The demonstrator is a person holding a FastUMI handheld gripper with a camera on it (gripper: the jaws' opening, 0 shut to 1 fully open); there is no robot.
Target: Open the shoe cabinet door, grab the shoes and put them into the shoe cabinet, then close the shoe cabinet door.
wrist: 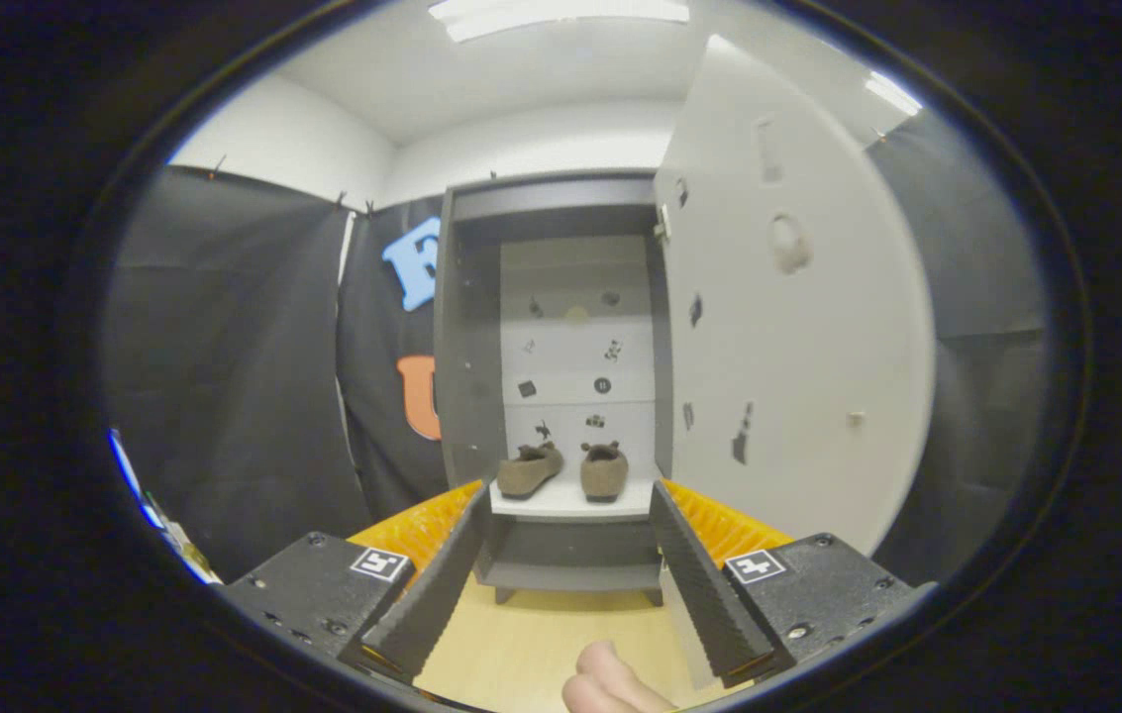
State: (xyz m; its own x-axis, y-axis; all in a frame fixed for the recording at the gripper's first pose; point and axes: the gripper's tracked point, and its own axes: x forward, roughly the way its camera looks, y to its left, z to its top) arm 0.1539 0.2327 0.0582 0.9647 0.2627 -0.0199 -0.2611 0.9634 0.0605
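Observation:
A tall grey shoe cabinet [466, 337] stands straight ahead, beyond my fingers. Its white door [798, 327] is swung wide open to the right. Two brown shoes rest side by side on the white bottom shelf [568, 505]: the left shoe [529, 469] is angled, the right shoe [604, 471] points heel toward me. My gripper [568, 515] is open, its fingers spread wide and holding nothing. Both shoes sit ahead of the fingertips, apart from them, framed in the gap.
Black cloth walls close the booth on the left and right of the cabinet. A light wooden floor [541, 634] runs from me up to the cabinet's feet. A person's fingertips [610, 678] show low between my fingers.

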